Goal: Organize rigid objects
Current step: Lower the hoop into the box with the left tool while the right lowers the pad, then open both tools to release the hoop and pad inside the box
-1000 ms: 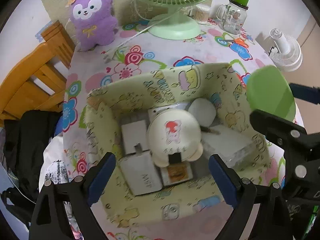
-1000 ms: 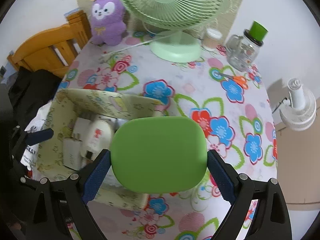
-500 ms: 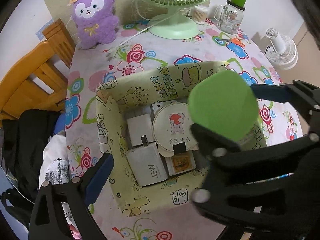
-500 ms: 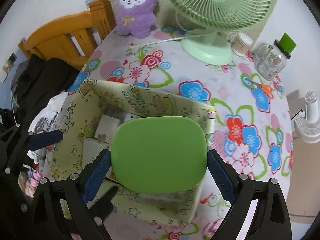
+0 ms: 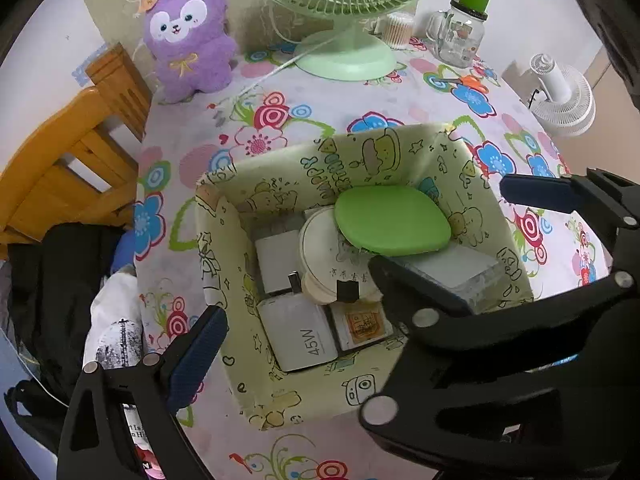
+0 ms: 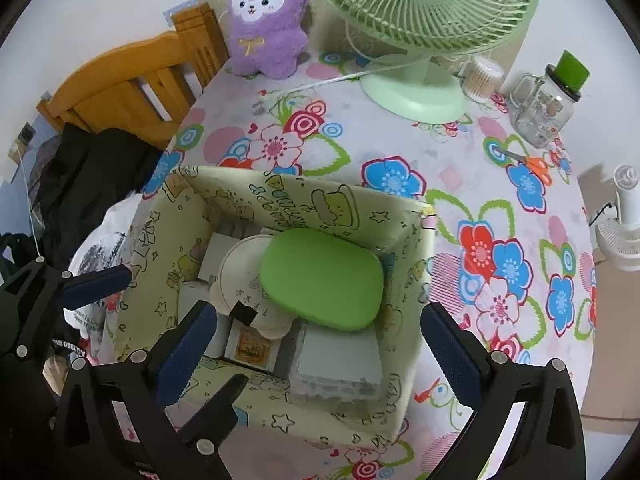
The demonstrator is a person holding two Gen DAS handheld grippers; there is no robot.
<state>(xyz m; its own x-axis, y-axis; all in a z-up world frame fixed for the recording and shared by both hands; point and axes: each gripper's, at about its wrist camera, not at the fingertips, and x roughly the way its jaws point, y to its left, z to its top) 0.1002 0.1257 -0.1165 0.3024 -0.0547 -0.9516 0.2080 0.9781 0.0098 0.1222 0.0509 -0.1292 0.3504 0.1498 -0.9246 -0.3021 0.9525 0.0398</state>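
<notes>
A flat green rounded case (image 6: 320, 278) lies inside the yellow cartoon-print box (image 6: 348, 208), tilted on a round cream item (image 5: 324, 256) and a clear plastic case (image 6: 336, 368). My right gripper (image 6: 316, 316) hovers just above it. Its jaws are opening, and the blue pads stand clear on both sides of the case. In the left wrist view the green case (image 5: 392, 220) sits at the right of the box (image 5: 224, 248), beside a white 45W charger (image 5: 300, 336). My left gripper (image 5: 320, 332) is open and holds nothing. The right gripper's black frame hides the left gripper's right finger.
On the flowered tablecloth behind the box stand a green table fan (image 6: 416, 92), a purple plush toy (image 6: 266, 20), a glass jar with a green lid (image 6: 548, 108) and orange-handled scissors (image 6: 532, 162). A wooden chair (image 6: 132, 88) with dark clothes is at the left. A white fan (image 5: 560, 96) stands off the table's right edge.
The right gripper carried the green case leftward over the box, then let go. The case now rests in the box and the jaws stand wider.
</notes>
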